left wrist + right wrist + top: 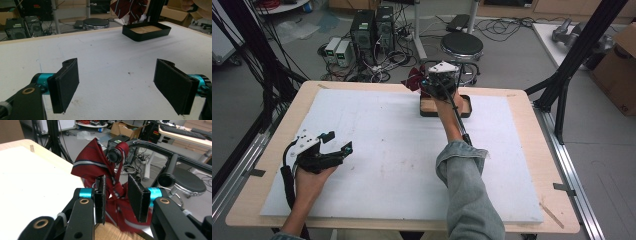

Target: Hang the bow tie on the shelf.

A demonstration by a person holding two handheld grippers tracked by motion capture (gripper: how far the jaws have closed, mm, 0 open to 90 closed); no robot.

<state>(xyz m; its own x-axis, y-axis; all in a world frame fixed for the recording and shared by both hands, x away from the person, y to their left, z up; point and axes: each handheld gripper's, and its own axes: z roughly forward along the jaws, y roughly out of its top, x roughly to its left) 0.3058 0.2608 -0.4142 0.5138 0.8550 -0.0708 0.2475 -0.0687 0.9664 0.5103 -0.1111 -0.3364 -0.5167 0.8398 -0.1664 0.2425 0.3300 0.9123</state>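
right hand-held gripper (116, 197) half-open around red tie (95, 162)

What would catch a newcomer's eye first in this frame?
The dark red striped tie hangs off a black hanger at the table's far edge, with the right gripper closing around it above the black tray. The left gripper hovers open, empty, over the white mat.

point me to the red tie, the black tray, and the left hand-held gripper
red tie (87, 163): right gripper view, on its striped upper fold.
black tray (147, 33): left gripper view, on its near side wall.
left hand-held gripper (338, 141): high view, midway between its open fingertips.
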